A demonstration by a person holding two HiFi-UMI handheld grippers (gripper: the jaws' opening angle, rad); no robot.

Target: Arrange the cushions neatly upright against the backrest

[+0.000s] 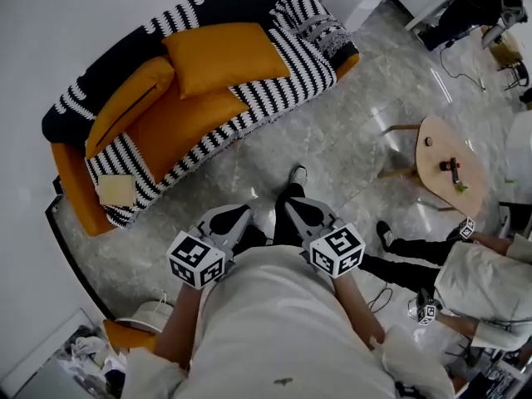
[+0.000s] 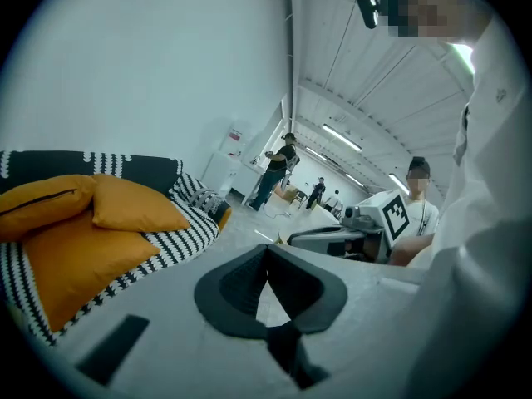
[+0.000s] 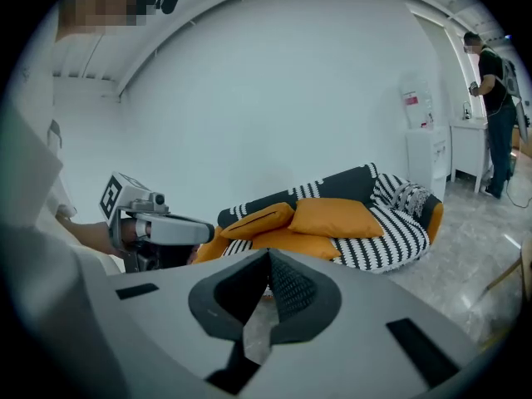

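An orange sofa (image 1: 71,189) under a black-and-white striped throw stands at the upper left of the head view. One orange cushion (image 1: 224,56) leans on the backrest. A second cushion (image 1: 129,102), with a zipper, slumps against the backrest's left part. A third orange cushion (image 1: 183,127) lies flat on the seat below them. All three also show in the left gripper view (image 2: 133,204) (image 2: 41,202) (image 2: 66,260) and the right gripper view (image 3: 337,217). My left gripper (image 1: 241,217) (image 2: 266,249) and right gripper (image 1: 295,206) (image 3: 268,256) are shut and empty, held close to my body, well short of the sofa.
A small beige pad (image 1: 116,189) lies at the sofa's left end. A wooden oval table (image 1: 432,169) with small items stands to the right. Beside it a seated person (image 1: 482,277) holds grippers. Another person (image 1: 470,11) stands at the far right. Clutter (image 1: 129,335) sits at the lower left.
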